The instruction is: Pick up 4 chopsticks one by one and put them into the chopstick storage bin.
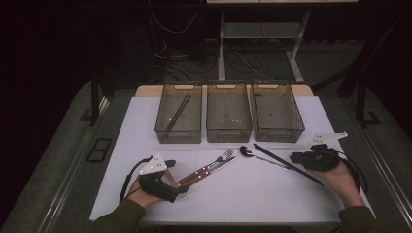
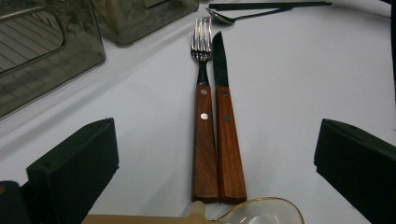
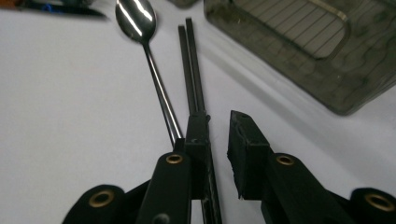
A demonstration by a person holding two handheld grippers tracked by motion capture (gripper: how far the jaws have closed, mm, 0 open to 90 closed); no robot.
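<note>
Nearest the person, the left tool rests low on the white tabletop with its jaws spread wide and nothing pinched. Straight ahead of the gap lie a wooden-handled fork and a wooden-handled knife, side by side and touching. Their handle ends lie closest to the tool, and the tines and blade point away.

On the other side, the right tool sits over the near end of a pair of black chopsticks. Its jaws are drawn nearly together. The chopsticks lie against the inner face of one jaw, and a narrow gap remains before the other, so they are not pinched. The chopsticks lie flat on the tabletop. A steel spoon lies just beside them, its bowl at the far end.

Farther off, three smoky translucent bins stand in a row: the left bin holds brown chopsticks, then come the middle bin and the right bin.
</note>
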